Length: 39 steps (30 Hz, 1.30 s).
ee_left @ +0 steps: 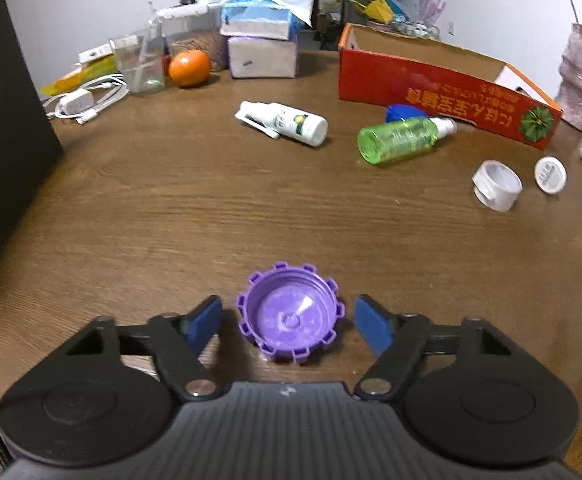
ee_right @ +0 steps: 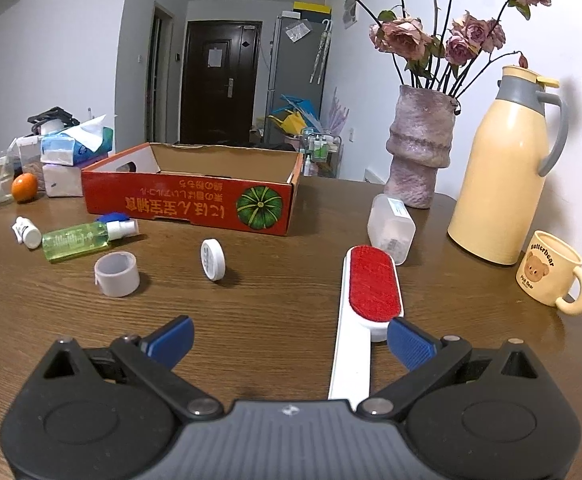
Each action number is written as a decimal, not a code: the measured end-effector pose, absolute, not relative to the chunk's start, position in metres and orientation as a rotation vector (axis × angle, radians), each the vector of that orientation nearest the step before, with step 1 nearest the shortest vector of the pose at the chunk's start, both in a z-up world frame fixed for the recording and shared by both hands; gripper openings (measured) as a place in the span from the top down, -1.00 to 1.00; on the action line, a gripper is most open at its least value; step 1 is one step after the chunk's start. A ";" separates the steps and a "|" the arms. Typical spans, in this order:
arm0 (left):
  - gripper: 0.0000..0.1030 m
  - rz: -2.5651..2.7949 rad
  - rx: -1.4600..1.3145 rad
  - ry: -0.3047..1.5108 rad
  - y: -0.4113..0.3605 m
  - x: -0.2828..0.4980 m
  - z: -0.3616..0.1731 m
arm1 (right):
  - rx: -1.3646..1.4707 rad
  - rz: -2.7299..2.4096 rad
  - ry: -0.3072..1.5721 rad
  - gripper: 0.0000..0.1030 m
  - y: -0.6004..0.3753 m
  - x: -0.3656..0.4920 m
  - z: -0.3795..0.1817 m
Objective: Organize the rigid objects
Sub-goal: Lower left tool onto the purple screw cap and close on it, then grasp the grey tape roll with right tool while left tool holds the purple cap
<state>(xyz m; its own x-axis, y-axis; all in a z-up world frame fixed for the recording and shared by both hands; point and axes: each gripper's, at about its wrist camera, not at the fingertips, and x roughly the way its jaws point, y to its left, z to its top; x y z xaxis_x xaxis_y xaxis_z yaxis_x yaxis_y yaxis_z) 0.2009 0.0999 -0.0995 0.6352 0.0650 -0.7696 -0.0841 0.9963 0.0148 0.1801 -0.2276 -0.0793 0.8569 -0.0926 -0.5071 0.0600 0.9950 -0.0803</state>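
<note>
While the left wrist view looks down on a purple cap [ee_left: 290, 316] lying open side up on the table [ee_left: 211, 208], only the right wrist view shows the thermos [ee_right: 501, 168], mug [ee_right: 551, 276], lint brush [ee_right: 371, 300] and a clear jar [ee_right: 391, 226] on its side. Left gripper [ee_left: 289, 322]: jaws half open around the cap, a small gap each side, pads not touching it. Right gripper [ee_right: 287, 340]: jaws wide, brush handle between them near the right pad; contact can't be told.

Both views: red box [ee_right: 187, 204], open top; what the right view shows of its inside is bare, the rest is hidden. Just beside its front wall lie a green bottle [ee_left: 403, 138] and a blue cap [ee_left: 401, 112]. White bottle [ee_left: 287, 122] lies near, tape roll [ee_left: 497, 186] and white disc [ee_left: 550, 175] closer to the brush side. Vase [ee_right: 419, 148] holds dried roses. Glass [ee_left: 141, 66] at the far left holds a straw-like stick, orange [ee_left: 189, 68] beside it, tissue packs [ee_left: 261, 40] stacked behind.
</note>
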 end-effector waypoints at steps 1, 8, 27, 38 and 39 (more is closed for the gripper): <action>-0.13 0.083 -0.016 0.864 0.099 0.200 -0.099 | -0.066 -0.083 0.537 -1.00 -0.227 0.181 -0.079; -0.07 -0.009 -0.011 0.826 0.076 0.213 -0.097 | -0.094 -0.119 0.550 -1.00 -0.223 0.186 -0.079; -0.07 0.019 -0.016 0.779 0.068 0.270 -0.082 | -0.109 -0.099 0.571 -1.00 -0.228 0.221 -0.082; -0.07 0.022 -0.004 0.744 0.065 0.293 -0.068 | -0.085 0.035 0.534 -0.99 -0.200 0.238 -0.072; -0.07 0.021 -0.005 0.743 0.065 0.294 -0.067 | -0.085 0.049 0.537 -0.98 -0.197 0.241 -0.072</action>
<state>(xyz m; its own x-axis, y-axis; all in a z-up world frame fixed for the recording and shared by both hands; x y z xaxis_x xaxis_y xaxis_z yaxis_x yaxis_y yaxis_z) 0.2943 0.0654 -0.0674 0.7361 0.0173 -0.6766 -0.0207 0.9998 0.0030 0.2407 -0.1972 -0.0723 0.8583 0.0242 -0.5126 -0.0687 0.9953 -0.0680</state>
